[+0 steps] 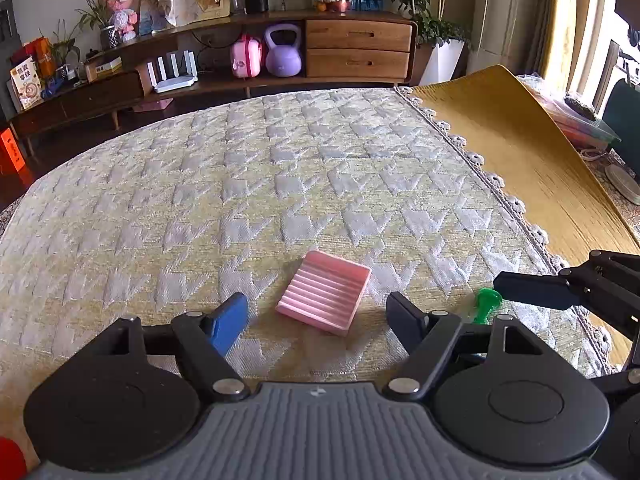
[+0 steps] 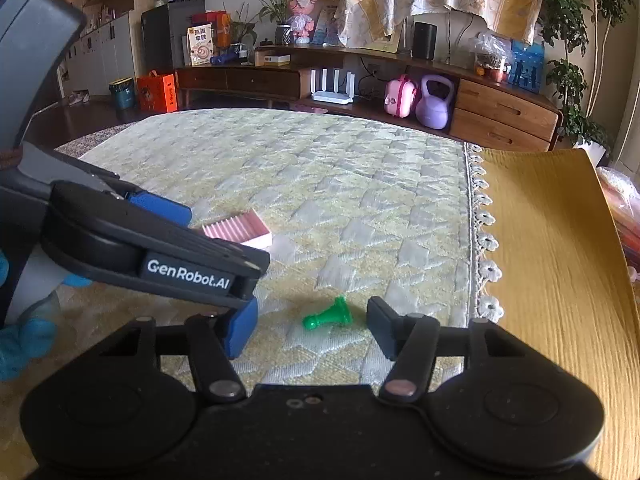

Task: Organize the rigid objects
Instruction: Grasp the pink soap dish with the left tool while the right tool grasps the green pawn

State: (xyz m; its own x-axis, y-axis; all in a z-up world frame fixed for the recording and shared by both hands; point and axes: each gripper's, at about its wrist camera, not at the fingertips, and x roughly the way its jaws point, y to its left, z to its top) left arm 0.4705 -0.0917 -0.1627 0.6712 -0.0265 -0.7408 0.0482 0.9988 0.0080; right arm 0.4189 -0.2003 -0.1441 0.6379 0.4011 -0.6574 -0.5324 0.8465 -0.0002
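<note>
So far nothing is sorted: the left hand-held gripper (image 1: 316,316) brackets the pink ridged tray (image 1: 325,293), the right hand-held gripper (image 2: 310,330) the green pawn (image 2: 329,314); both gape, gripping nothing.

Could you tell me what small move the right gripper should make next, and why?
Probably ease the right gripper slightly forward and down, then close: the green pawn lies on its side on the quilted cloth between the open jaws, neither finger touching it yet.
</note>
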